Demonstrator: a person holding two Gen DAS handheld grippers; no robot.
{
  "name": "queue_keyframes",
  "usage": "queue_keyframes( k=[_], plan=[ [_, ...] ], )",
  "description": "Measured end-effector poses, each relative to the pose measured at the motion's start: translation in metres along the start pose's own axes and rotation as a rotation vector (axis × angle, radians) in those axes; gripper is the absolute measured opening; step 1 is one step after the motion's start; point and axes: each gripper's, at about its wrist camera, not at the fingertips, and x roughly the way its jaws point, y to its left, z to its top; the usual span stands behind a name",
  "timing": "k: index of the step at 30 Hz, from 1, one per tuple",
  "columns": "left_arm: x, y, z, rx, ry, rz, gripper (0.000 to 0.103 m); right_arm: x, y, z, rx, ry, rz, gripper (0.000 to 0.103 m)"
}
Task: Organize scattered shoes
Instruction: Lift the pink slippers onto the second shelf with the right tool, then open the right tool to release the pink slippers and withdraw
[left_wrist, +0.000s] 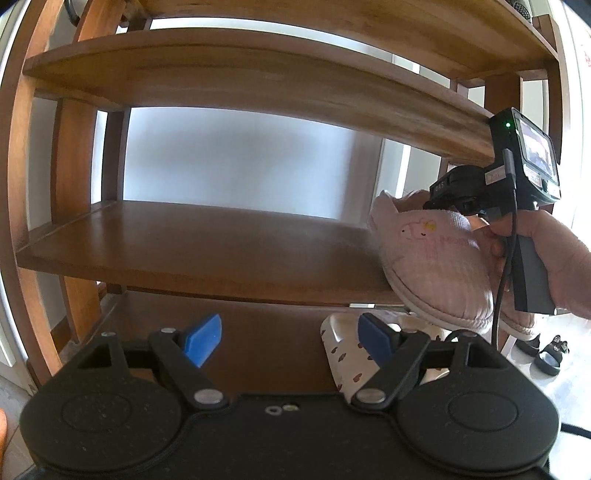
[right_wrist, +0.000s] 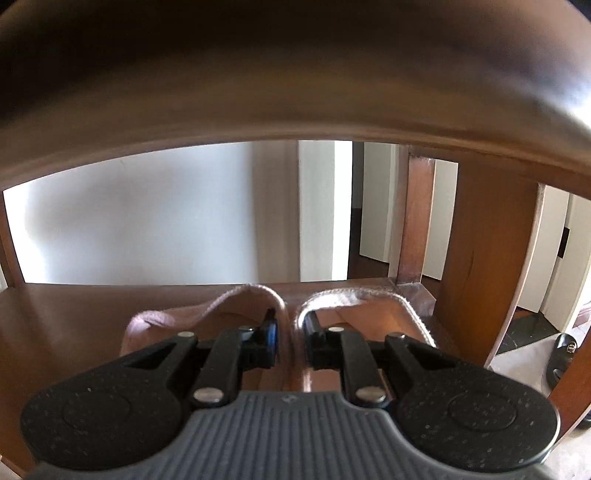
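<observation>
A pair of pink slippers (left_wrist: 436, 266), pinched together at their inner collars by the right gripper (right_wrist: 291, 338), is carried onto the middle shelf (left_wrist: 192, 243) for storage, while the left gripper (left_wrist: 291, 338) is held spread and empty.

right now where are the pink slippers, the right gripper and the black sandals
pink slippers (left_wrist: 439, 258), left wrist view, on the quilted upper of the near slipper
right gripper (right_wrist: 290, 341), right wrist view, midway between its fingertips
black sandals (left_wrist: 550, 350), left wrist view, on a strap
</observation>
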Motion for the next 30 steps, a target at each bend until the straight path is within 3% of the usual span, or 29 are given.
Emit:
queue_keyframes(
  k=[12,17,24,30],
  plan=[
    [0.002,-0.001,-0.003,0.006,0.007,-0.005,0.082,0.004,0.001,-0.008,-0.027,0.005,-0.029,0.023],
    [0.0,-0.003,0.0,0.01,0.0,-0.007,0.082,0.003,0.005,0.009,-0.022,-0.03,-0.024,0.035],
    [-0.001,-0.006,0.002,0.019,0.0,-0.019,0.082,-0.041,-0.001,-0.002,0.006,-0.089,0.006,0.043],
    [0.004,-0.015,-0.002,0.026,0.004,-0.057,0.082,-0.119,-0.018,-0.044,0.018,-0.139,0.081,0.046]
  ],
)
